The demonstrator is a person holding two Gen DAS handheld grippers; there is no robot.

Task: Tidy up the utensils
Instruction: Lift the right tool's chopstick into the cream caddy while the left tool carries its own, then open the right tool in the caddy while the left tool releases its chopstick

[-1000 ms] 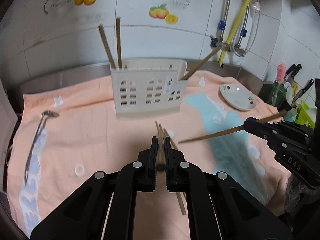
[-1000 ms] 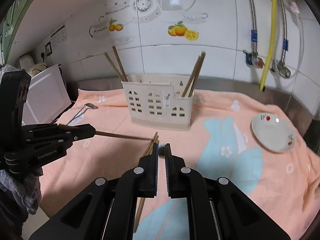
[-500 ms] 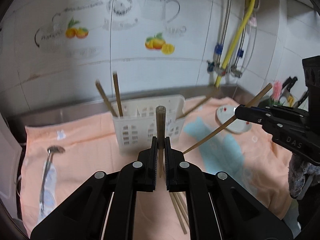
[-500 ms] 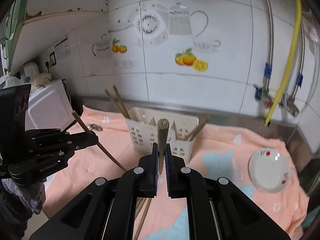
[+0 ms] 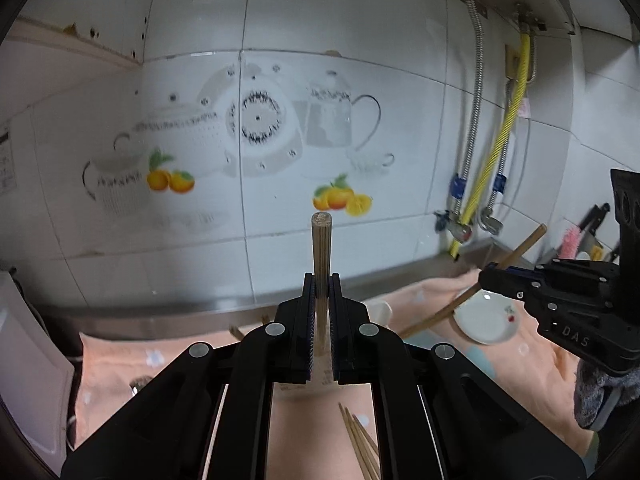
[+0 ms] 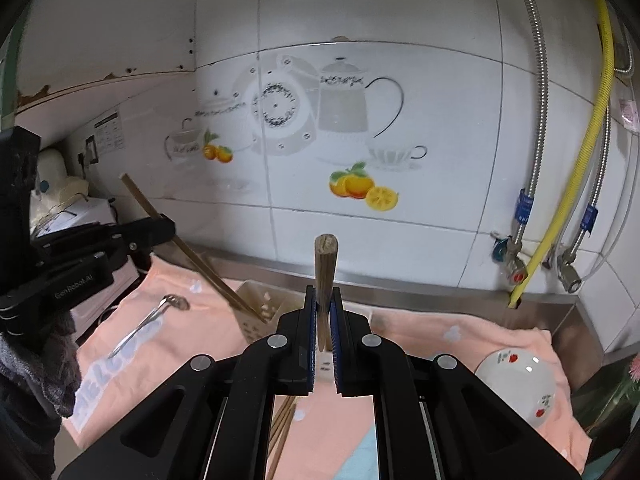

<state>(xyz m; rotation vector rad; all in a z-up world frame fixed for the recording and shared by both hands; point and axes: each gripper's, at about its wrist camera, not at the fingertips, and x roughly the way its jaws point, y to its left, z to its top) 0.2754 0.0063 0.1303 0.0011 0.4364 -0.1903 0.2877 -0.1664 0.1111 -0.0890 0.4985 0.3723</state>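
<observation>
In the left wrist view my left gripper (image 5: 321, 282) is shut on a wooden chopstick (image 5: 321, 240) that stands upright between its pads, high above the cloth. My right gripper (image 6: 323, 294) is shut on a second chopstick (image 6: 326, 264), also upright. Each gripper shows in the other's view: the right gripper (image 5: 494, 278) with its slanted chopstick (image 5: 516, 252), the left gripper (image 6: 162, 230) with its own (image 6: 196, 258). The cream utensil holder (image 6: 260, 308) sits below, mostly hidden behind the jaws. Loose chopsticks (image 5: 360, 440) lie on the cloth.
A peach cloth (image 6: 448, 340) covers the counter. A metal skimmer spoon (image 6: 148, 320) lies at its left and a small white dish (image 6: 520, 380) at its right. Tiled wall, a yellow hose (image 6: 580, 160) and steel pipes stand behind. A white appliance (image 6: 88, 208) is at the far left.
Both grippers have risen from the cloth, each lifting a chopstick with it. The chopsticks now stand upright in the jaws and the holder has dropped low in both views.
</observation>
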